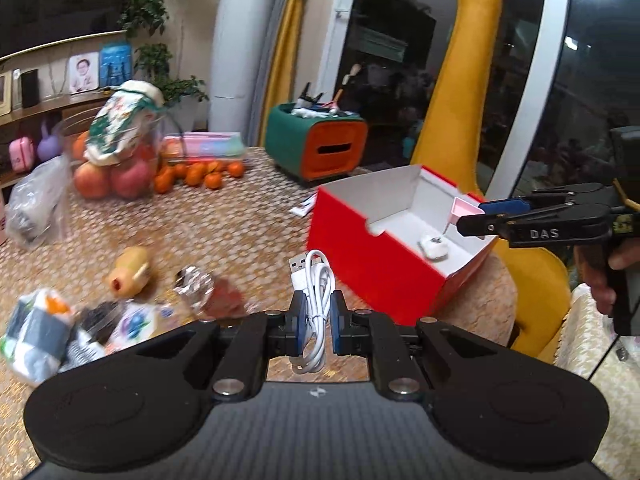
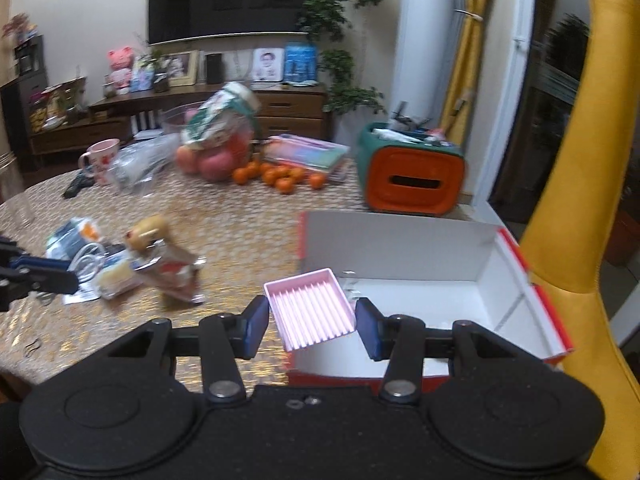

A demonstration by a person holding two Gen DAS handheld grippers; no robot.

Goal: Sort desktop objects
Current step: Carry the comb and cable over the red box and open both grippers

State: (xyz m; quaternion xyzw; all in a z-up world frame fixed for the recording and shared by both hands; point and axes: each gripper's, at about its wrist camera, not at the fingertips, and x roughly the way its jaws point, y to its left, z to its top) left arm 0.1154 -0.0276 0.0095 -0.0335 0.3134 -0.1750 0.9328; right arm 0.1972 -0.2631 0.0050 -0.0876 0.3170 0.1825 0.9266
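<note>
My left gripper (image 1: 315,317) is shut on a coiled white USB cable (image 1: 314,280), lifted above the table. An open red box (image 1: 372,256) with a white inside stands to its right, with a small white object (image 1: 433,246) on its floor. My right gripper (image 2: 311,322) is shut on a pink ribbed tray (image 2: 310,308), held over the near left corner of the red box (image 2: 424,292). In the left wrist view the right gripper (image 1: 472,216) reaches in from the right with the pink tray (image 1: 464,211) over the box.
Loose packets and a foil wrapper (image 1: 208,290) lie at the table's near left, beside a yellow toy (image 1: 130,270). Apples and oranges (image 1: 196,174) sit at the back. A green and orange bin (image 2: 412,172) stands behind the box. A yellow chair (image 2: 576,240) rises on the right.
</note>
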